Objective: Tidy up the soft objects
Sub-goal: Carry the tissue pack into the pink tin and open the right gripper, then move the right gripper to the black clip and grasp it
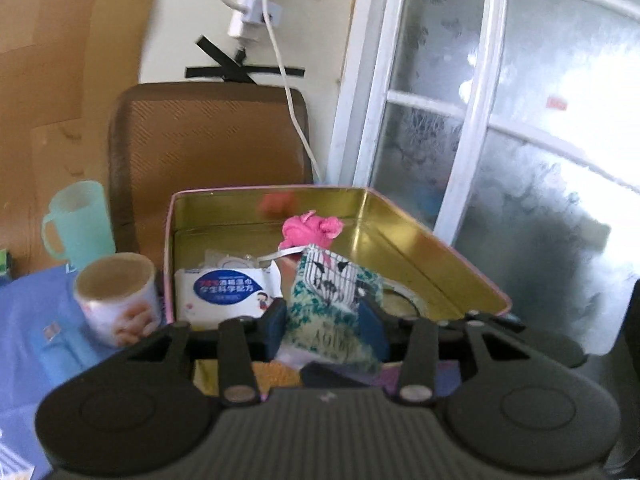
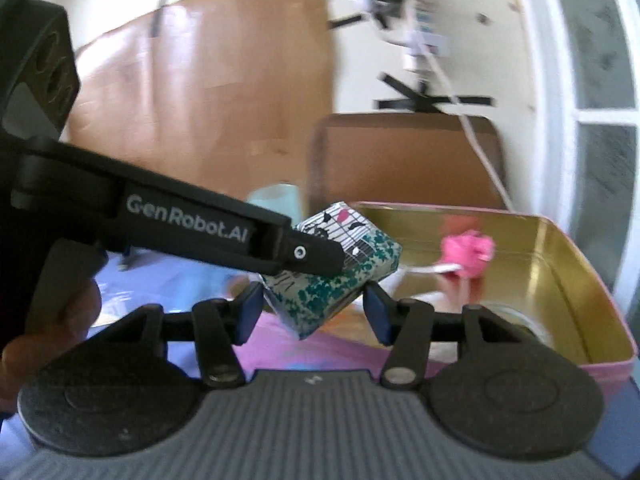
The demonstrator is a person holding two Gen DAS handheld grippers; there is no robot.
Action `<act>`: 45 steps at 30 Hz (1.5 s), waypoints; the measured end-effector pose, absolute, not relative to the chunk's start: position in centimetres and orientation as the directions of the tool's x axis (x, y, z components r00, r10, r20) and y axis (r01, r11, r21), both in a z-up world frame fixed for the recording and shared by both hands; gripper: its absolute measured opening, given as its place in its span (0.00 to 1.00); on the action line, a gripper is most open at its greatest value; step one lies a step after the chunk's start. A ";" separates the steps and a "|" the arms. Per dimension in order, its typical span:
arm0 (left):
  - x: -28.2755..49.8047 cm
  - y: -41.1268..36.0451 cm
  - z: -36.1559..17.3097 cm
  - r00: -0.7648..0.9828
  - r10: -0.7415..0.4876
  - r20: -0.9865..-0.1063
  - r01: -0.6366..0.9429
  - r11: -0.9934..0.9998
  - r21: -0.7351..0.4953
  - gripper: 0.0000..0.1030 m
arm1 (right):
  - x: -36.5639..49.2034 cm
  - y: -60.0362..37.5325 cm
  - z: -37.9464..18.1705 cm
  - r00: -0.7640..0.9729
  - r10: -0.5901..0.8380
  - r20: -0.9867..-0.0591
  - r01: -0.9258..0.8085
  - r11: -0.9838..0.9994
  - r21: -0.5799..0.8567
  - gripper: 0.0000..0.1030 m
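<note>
A small tissue pack [image 1: 328, 280], teal-flowered with a striped end, is clamped between the blue pads of my left gripper [image 1: 324, 314]. It hangs over the near edge of an open tin [image 1: 420, 248] that is gold inside and pink outside. In the right wrist view the same tissue pack [image 2: 360, 268] sits tilted between the pads of my right gripper [image 2: 312, 304], which touch its two sides. The left gripper's finger [image 2: 280, 248] reaches across it from the left. A pink soft bundle [image 1: 312, 230] [image 2: 468, 254] lies inside the tin [image 2: 560, 264].
The tin also holds a white wet-wipe pack [image 1: 228, 288]. Left of it stand a tape roll [image 1: 120, 296] and a pale green mug [image 1: 80, 220] on a blue cloth [image 1: 32, 320]. A brown chair back [image 1: 208, 136] and a glazed door [image 1: 520, 140] rise behind. A hand [image 2: 52, 320] holds the left gripper.
</note>
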State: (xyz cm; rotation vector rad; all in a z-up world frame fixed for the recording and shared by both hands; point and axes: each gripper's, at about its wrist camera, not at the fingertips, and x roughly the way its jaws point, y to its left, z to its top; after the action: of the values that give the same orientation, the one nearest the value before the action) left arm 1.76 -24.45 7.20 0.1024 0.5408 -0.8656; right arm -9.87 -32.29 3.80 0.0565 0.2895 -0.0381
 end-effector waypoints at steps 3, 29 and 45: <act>2.5 -24.8 6.2 0.548 -0.647 -0.530 0.713 0.692 -0.108 0.44 | -9.1 -34.0 2.9 0.942 -0.088 -0.325 0.118 0.990 0.073 0.73; 4.8 7.8 -0.3 0.839 -0.162 -0.519 0.044 0.971 -0.233 0.56 | 0.8 -18.4 4.0 0.853 0.358 -0.380 -0.330 0.934 0.140 0.72; 4.1 9.4 -0.2 0.867 -0.205 -0.454 0.041 0.937 -0.346 0.57 | 20.7 -6.9 -0.9 0.685 0.381 -0.621 -0.268 0.924 0.271 0.14</act>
State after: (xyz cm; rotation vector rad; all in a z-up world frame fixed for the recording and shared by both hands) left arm 4.12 9.42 -0.22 -0.3346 0.5072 -0.1316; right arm 20.70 -6.95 -0.89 0.1639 0.7310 0.3650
